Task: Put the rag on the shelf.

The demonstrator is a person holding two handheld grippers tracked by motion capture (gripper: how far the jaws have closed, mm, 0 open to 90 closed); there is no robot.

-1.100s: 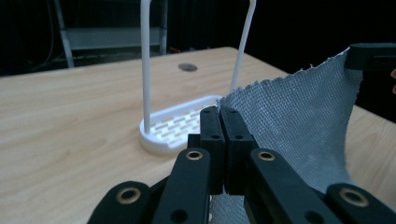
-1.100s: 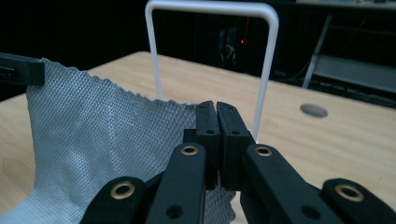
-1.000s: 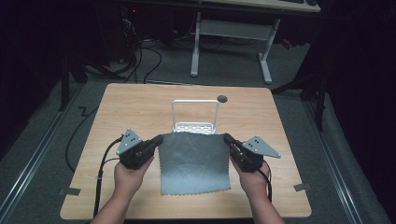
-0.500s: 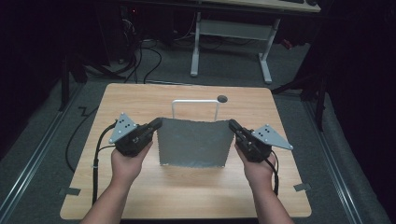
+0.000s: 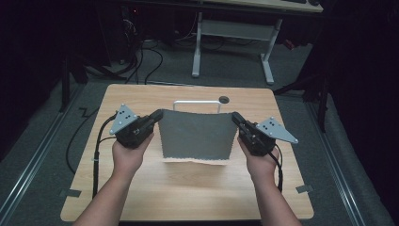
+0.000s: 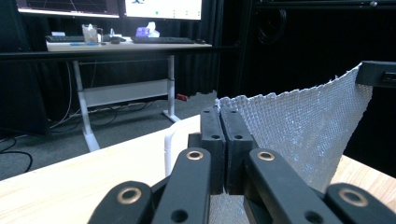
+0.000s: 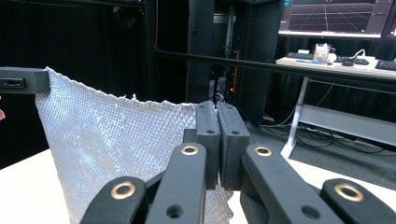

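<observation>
left gripper (image 5: 157, 116) and right gripper (image 5: 235, 117) each clamp a top corner of the cloth (image 5: 196, 136); it looks light, limp, best held by corners.

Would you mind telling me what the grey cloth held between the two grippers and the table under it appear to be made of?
The grey cloth looks like a soft textile with a waffle-like weave: the gripper views show a fine raised grid, and it hangs limp. The table looks like light wood or wood-look laminate, matte, with visible grain.
</observation>
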